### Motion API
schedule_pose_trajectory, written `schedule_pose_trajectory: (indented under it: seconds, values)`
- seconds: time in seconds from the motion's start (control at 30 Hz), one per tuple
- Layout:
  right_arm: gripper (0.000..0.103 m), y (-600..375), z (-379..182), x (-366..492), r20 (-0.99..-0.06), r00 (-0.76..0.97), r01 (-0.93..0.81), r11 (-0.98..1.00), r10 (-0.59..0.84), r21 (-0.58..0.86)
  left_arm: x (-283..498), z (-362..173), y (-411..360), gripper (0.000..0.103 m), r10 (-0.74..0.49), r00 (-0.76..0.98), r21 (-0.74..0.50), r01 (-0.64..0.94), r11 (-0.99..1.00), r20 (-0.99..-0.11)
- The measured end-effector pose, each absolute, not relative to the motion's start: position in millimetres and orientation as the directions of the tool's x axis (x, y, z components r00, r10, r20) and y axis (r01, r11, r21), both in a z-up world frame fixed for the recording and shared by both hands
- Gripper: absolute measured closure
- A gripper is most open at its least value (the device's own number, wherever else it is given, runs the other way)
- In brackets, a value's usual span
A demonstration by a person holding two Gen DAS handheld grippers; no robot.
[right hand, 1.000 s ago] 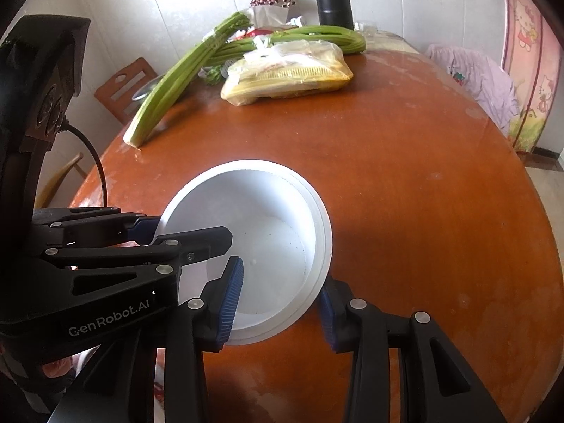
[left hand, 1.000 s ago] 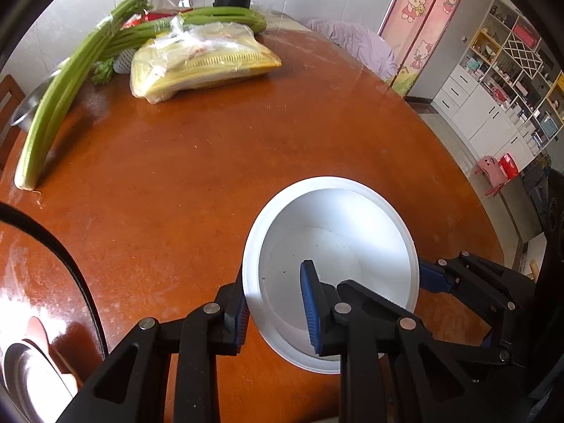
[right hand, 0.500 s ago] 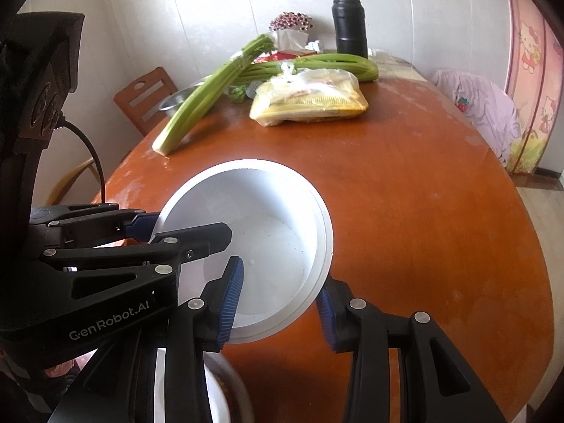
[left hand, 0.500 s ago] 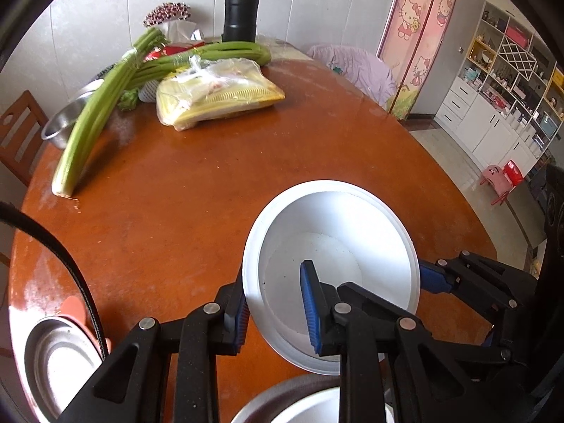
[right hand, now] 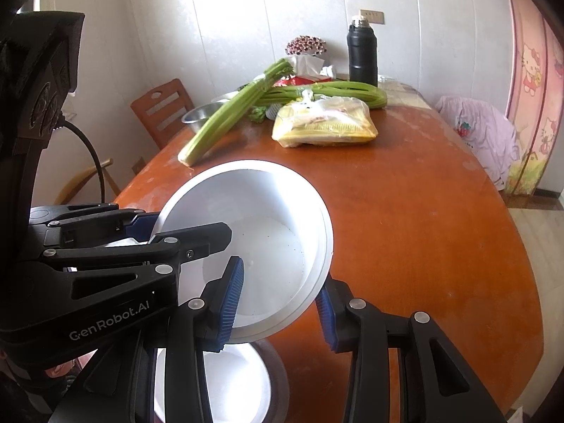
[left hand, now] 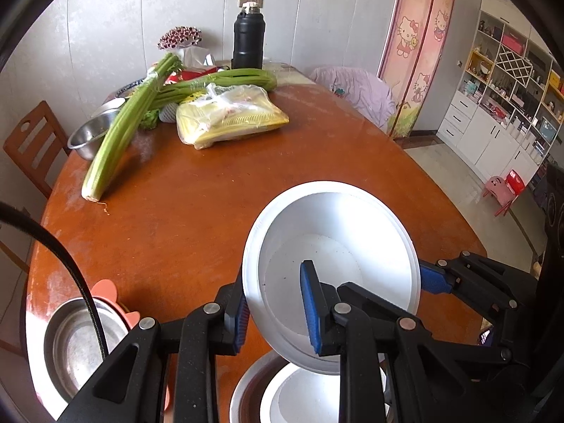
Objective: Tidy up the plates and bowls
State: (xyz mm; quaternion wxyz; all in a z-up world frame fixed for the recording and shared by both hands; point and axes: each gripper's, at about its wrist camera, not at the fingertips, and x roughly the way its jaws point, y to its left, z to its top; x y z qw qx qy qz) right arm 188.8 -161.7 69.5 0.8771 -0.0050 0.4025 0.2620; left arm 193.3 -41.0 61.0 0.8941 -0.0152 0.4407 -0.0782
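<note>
A white bowl (left hand: 338,243) is held in the air above the orange table, tilted. My left gripper (left hand: 275,312) is shut on its left rim, one finger inside and one outside. My right gripper (right hand: 278,303) is shut on its right rim in the same way; the bowl also shows in the right wrist view (right hand: 261,246). Right below it a second white bowl (left hand: 303,398) sits inside a steel plate (left hand: 243,391) at the near table edge, and shows in the right wrist view too (right hand: 225,384).
A steel bowl on a pink mat (left hand: 74,345) stands at the near left. At the far end lie celery stalks (left hand: 123,130), a yellow bag (left hand: 229,120), another steel bowl (left hand: 91,134) and a black flask (left hand: 248,40). A wooden chair (left hand: 31,144) stands at left.
Both grippers have lifted the white bowl up and pulled it back toward the near edge. The steel plate with the second white bowl and the steel bowl at left have come into view.
</note>
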Motion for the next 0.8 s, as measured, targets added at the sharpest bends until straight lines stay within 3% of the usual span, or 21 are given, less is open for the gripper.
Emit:
schedule_pose_trajectory:
  seconds: [0.8]
  values:
    - [0.061,-160.3,91.6,138.8,-0.667,0.581,-0.496,0.853,0.467,0.165,141.8,81.7,-41.0,0.077,-0.132,0.652,-0.074,0.116,0.990,-0.747]
